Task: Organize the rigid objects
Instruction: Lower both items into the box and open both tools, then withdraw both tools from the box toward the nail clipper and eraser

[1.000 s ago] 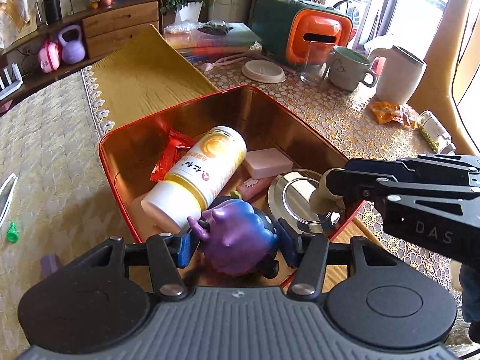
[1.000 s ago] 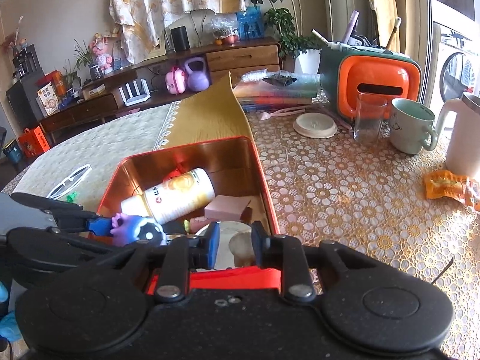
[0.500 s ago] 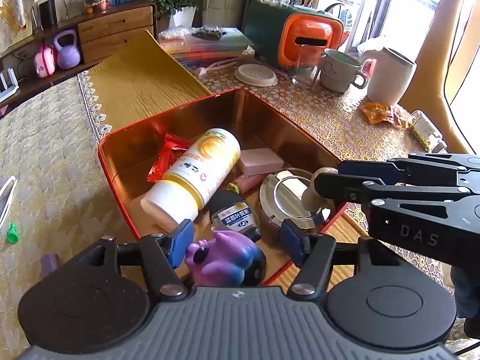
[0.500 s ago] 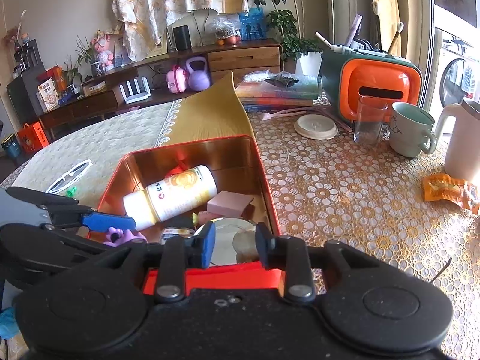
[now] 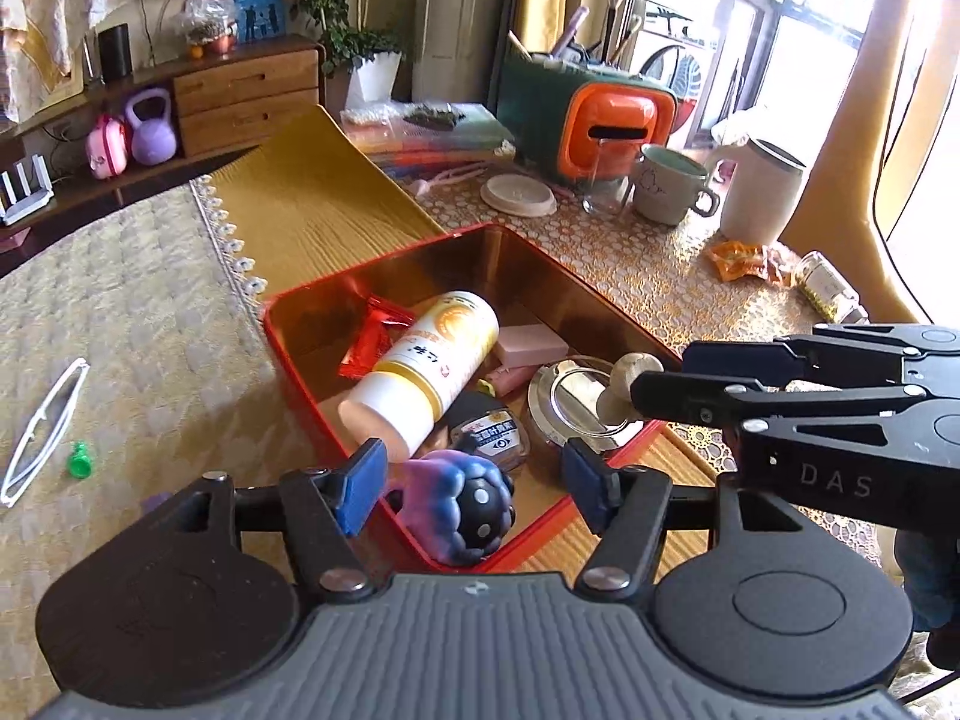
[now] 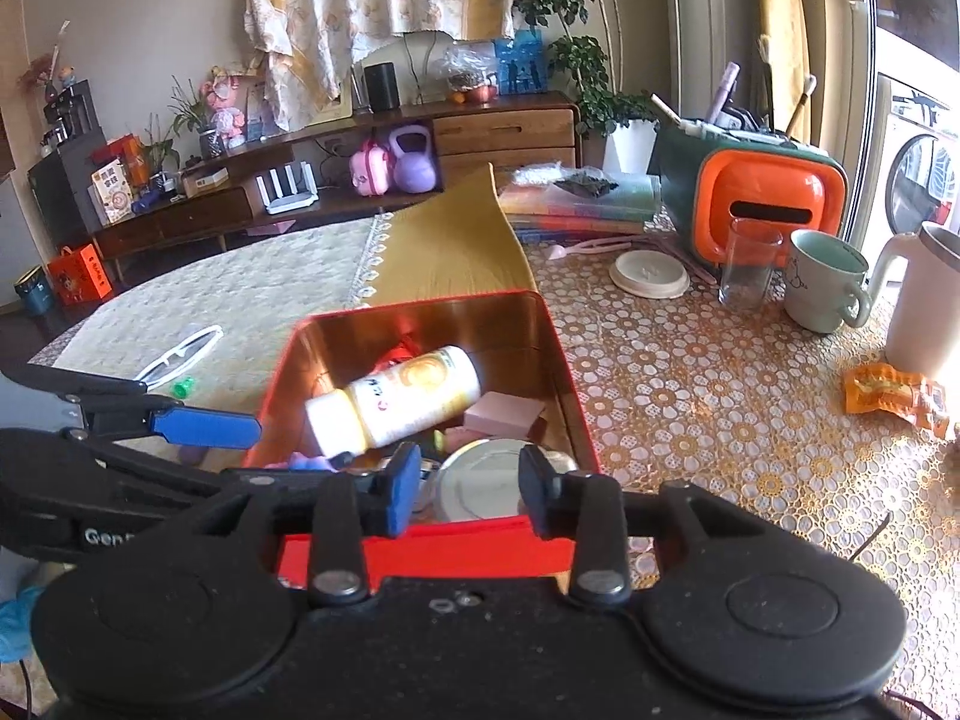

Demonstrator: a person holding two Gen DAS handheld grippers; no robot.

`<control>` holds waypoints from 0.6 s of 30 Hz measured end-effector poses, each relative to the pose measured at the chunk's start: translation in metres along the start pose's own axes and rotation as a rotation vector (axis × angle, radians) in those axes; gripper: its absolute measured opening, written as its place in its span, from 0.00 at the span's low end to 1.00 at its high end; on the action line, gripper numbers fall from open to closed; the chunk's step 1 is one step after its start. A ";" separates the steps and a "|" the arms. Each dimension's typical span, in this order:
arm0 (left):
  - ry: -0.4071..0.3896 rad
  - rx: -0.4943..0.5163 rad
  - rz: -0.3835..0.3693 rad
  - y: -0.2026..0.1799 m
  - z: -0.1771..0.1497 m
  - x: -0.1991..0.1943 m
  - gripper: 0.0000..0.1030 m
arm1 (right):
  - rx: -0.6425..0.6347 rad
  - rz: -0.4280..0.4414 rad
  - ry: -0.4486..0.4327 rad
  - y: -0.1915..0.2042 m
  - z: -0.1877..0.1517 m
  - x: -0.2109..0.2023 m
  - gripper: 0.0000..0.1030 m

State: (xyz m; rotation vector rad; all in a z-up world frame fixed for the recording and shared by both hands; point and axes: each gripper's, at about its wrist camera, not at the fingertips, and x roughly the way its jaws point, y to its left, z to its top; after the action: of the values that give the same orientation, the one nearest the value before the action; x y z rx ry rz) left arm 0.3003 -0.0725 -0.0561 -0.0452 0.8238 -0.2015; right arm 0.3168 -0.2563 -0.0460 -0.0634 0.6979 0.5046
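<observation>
A red tin box (image 5: 300, 360) holds a yellow-and-white bottle (image 5: 432, 366), a red packet (image 5: 372, 342), a pink block (image 5: 531, 345), a small dark jar (image 5: 495, 435), a round metal lid with a knob (image 5: 576, 396) and a purple-and-black toy (image 5: 462, 507) at its near corner. My left gripper (image 5: 471, 483) is open, its blue pads either side of the toy and above it. My right gripper (image 6: 468, 483) is open and empty over the box's near rim (image 6: 420, 552), above the metal lid (image 6: 480, 489); it also shows at the right of the left wrist view (image 5: 654, 387).
White glasses (image 5: 42, 426) and a green cap (image 5: 79, 459) lie left of the box. On the right stand a mug (image 6: 825, 282), a glass (image 6: 747, 267), a white jug (image 6: 927, 306), an orange container (image 6: 768, 207), a snack wrapper (image 6: 894, 399) and a small jar (image 5: 831, 294).
The left gripper opened and let go of the purple toy, which now lies in the box's near corner; the gripper drew back. The right gripper opened wider.
</observation>
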 end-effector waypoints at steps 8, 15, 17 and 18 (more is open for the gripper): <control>-0.043 -0.015 -0.006 0.012 -0.009 -0.036 0.62 | -0.012 0.013 -0.023 0.021 -0.001 -0.024 0.41; -0.070 -0.028 0.011 0.027 -0.022 -0.068 0.62 | -0.014 0.029 -0.041 0.041 -0.004 -0.043 0.48; -0.079 -0.036 0.012 0.031 -0.026 -0.077 0.62 | -0.015 0.038 -0.047 0.049 -0.005 -0.048 0.50; -0.083 -0.041 0.014 0.034 -0.029 -0.082 0.62 | -0.018 0.042 -0.049 0.053 -0.005 -0.050 0.51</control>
State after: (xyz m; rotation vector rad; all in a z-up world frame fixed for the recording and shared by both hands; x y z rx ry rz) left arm 0.2302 -0.0222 -0.0204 -0.0859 0.7453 -0.1680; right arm 0.2561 -0.2324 -0.0127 -0.0535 0.6478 0.5511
